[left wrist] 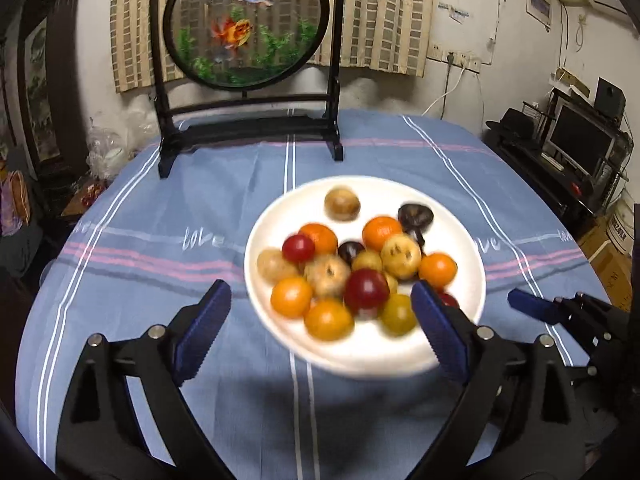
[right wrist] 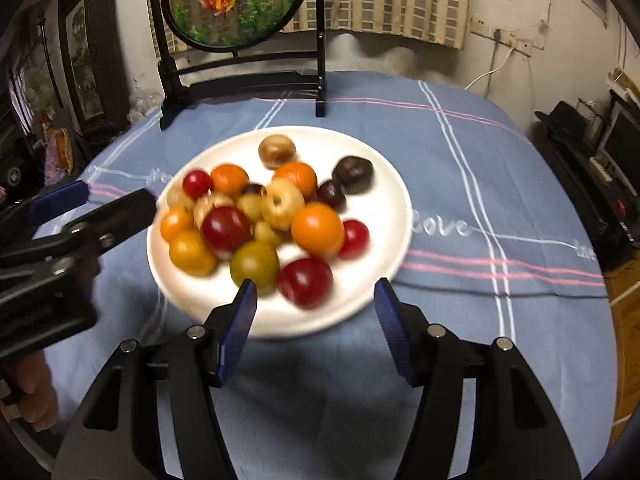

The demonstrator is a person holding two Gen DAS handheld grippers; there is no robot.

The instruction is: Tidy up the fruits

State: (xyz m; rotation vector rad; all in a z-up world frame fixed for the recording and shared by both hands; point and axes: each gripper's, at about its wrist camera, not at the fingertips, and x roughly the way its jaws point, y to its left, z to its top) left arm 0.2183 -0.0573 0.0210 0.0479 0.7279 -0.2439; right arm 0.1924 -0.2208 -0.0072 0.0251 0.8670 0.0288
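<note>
Two tongs hang spread and empty at the near rim of the white plate (left wrist: 280, 336), where all the fruits (left wrist: 356, 268) lie heaped.

Neither the left tongs (left wrist: 320, 316) nor the right tongs (right wrist: 316, 312) pinch anything; no earlier view shows their movement. The likely next step is picking one fruit: an outlying one, like the red plum (right wrist: 306, 282) nearest the right tongs, looks easier than the packed middle, where neighbours may roll. Beyond the plate stands a goldfish screen (left wrist: 248, 24) on the blue cloth (left wrist: 160, 216) of the worktop, well apart.
</note>
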